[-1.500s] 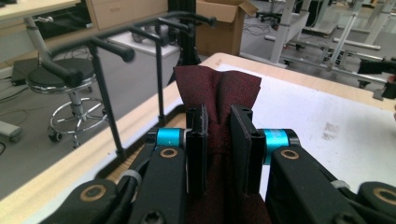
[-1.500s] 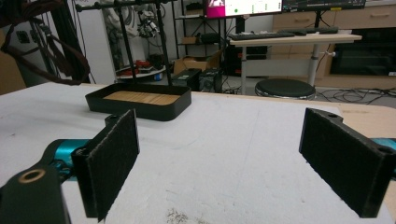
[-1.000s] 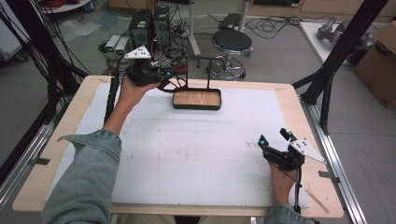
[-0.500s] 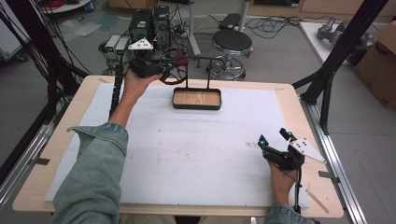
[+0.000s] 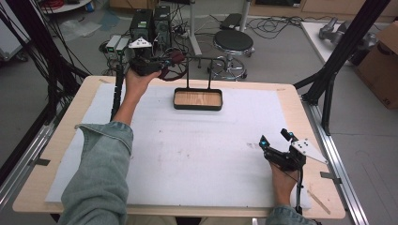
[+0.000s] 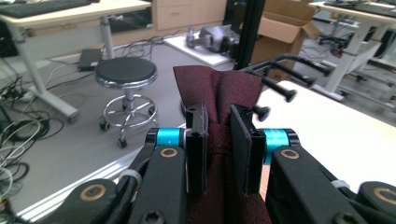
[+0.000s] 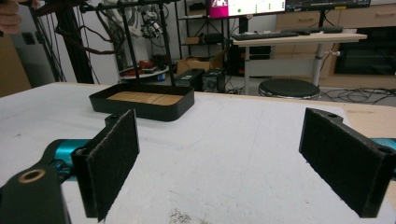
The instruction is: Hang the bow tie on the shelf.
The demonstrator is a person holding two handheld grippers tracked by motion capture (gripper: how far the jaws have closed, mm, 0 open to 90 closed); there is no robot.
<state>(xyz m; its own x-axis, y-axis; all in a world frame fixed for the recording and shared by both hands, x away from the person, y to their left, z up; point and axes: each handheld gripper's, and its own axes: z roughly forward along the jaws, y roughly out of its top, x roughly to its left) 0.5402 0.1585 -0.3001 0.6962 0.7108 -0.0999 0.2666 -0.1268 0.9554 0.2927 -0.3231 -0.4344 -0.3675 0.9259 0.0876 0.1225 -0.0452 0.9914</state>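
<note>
left gripper (image 6: pixel 217 140): jaws clamped on dark red cloth (image 6: pixel 219 88), table's far-left edge | right gripper (image 7: pixel 219 163): jaws wide apart, holding nothing, near-right corner

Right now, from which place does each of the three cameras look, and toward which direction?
High view: above the person's side, looking forward and down on the table; both forearms enter from the bottom.
Left gripper view: rides the left tongs, facing the stool; its jaws clamp a dark red cloth.
Right gripper view: rides the right tongs, low over the table, facing the tray stand; jaws open.
Shared: the tray stand, seen in the high view and the right gripper view.
</note>
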